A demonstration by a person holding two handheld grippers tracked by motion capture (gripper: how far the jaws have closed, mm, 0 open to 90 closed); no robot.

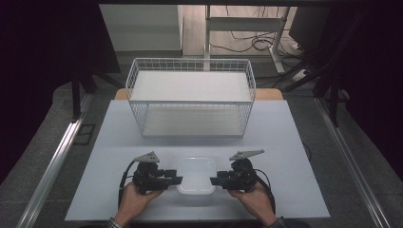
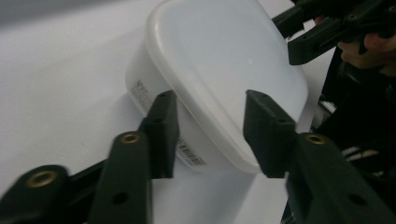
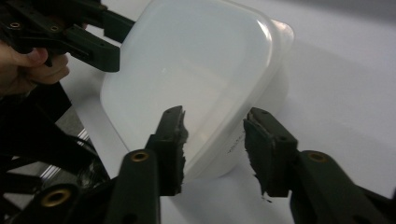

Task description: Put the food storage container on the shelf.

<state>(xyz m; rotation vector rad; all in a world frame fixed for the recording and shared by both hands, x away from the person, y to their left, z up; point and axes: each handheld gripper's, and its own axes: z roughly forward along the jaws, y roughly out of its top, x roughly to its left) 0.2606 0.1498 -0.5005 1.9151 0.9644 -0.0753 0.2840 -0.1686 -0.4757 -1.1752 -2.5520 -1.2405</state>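
A white translucent plastic container (image 1: 196, 175) with its lid on sits near the table's front edge. My left gripper (image 1: 178, 180) comes at it from the left and my right gripper (image 1: 214, 180) from the right, both pointing inward. In the left gripper view the container (image 2: 219, 70) has its near end between the jaws of the left gripper (image 2: 210, 119), one finger against the labelled wall, the other at the lid's edge. In the right gripper view the right gripper (image 3: 215, 133) straddles the container's (image 3: 196, 70) opposite end the same way. Both look closed on it.
A white wire basket (image 1: 190, 62) stands at the back middle of the pale table (image 1: 285, 142), with bare tabletop between it and the container. Beyond the table are desk legs and cables on the floor. Each gripper view shows the other gripper at the container's far end.
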